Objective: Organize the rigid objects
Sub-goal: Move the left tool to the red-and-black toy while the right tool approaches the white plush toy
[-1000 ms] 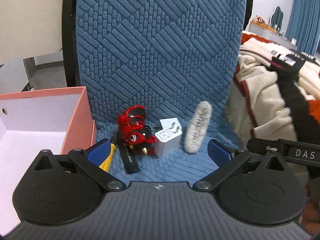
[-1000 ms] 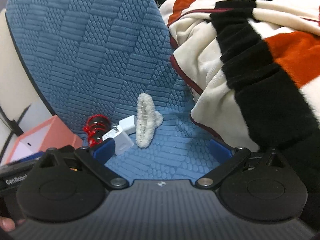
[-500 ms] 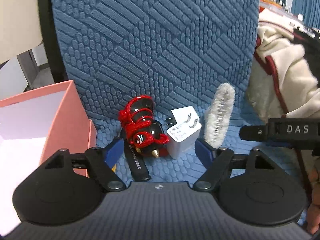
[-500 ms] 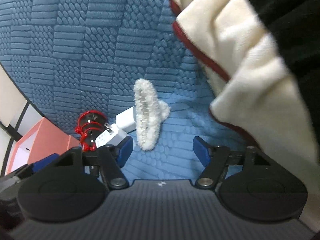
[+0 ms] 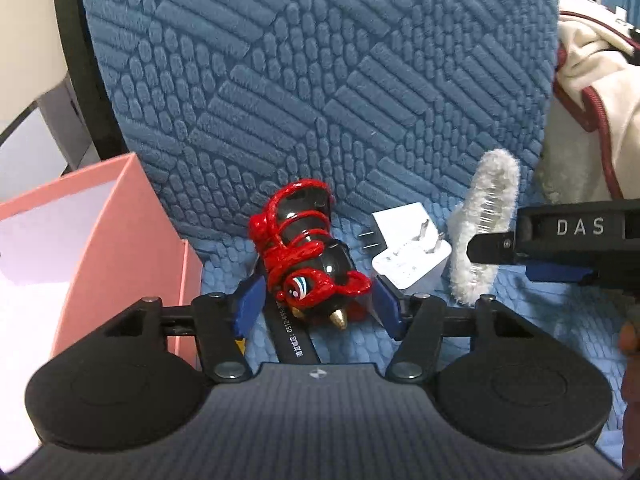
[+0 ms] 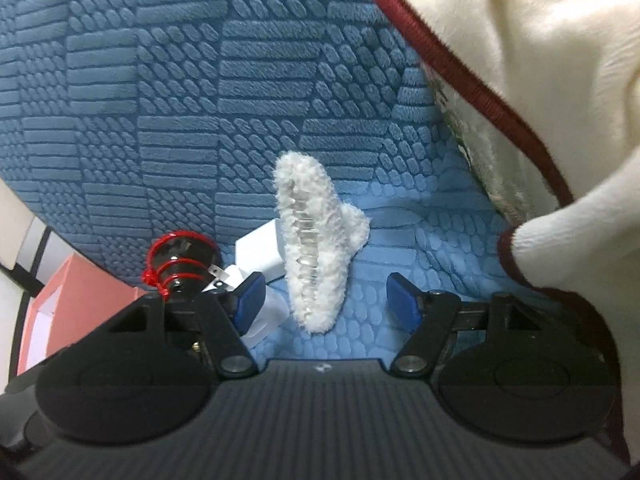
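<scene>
A black figurine wound in red cord (image 5: 308, 256) lies on the blue seat cushion (image 5: 320, 80). My left gripper (image 5: 318, 306) straddles its near end; the jaws are closing, and the blue pads sit close beside it with a sliver of gap. Under the figurine lies a black printed strip (image 5: 294, 340). To the right are a white charger plug (image 5: 408, 252) and a fuzzy white hair clip (image 5: 484, 224). My right gripper (image 6: 326, 300) brackets the low end of the hair clip (image 6: 312, 248), pads well apart from it. The figurine (image 6: 180, 264) shows at the left.
An open pink box (image 5: 120, 240) with a white inside stands left of the cushion, touching its edge. A cream blanket with dark red trim (image 6: 520, 80) piles up on the right. The cushion's backrest rises just behind the objects. The right gripper's black frame (image 5: 576, 236) crosses before the clip.
Both grippers have come forward and down toward the objects and narrowed their jaws. The left now flanks the figurine; the right now flanks the hair clip.
</scene>
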`<control>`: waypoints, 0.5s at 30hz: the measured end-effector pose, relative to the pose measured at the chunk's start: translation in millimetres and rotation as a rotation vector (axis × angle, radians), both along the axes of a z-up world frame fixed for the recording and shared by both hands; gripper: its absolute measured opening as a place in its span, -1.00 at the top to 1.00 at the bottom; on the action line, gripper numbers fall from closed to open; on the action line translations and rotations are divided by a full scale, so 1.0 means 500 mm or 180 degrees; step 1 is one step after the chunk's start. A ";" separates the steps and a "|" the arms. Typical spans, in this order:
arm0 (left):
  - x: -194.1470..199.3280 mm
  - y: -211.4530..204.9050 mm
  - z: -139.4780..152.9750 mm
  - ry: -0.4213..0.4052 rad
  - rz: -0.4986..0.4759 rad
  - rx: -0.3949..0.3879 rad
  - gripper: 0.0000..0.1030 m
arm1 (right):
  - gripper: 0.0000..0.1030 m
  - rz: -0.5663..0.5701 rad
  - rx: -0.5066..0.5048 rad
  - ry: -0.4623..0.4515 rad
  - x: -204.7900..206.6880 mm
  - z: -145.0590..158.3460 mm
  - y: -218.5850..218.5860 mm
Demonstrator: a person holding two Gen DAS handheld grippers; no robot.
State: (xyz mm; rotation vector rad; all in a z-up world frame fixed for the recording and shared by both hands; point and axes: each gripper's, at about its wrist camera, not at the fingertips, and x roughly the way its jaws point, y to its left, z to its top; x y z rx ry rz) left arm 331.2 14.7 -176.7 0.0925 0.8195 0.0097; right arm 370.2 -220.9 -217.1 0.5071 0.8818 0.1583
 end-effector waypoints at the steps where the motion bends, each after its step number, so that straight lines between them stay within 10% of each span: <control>1: 0.005 0.002 -0.005 0.0024 0.0033 -0.0016 -0.27 | -0.36 0.0012 0.0009 0.0055 0.006 -0.004 0.001; 15: 0.050 0.065 -0.044 0.0103 0.0354 -0.0671 -0.29 | -0.15 0.0193 0.0008 0.0055 0.071 -0.027 0.041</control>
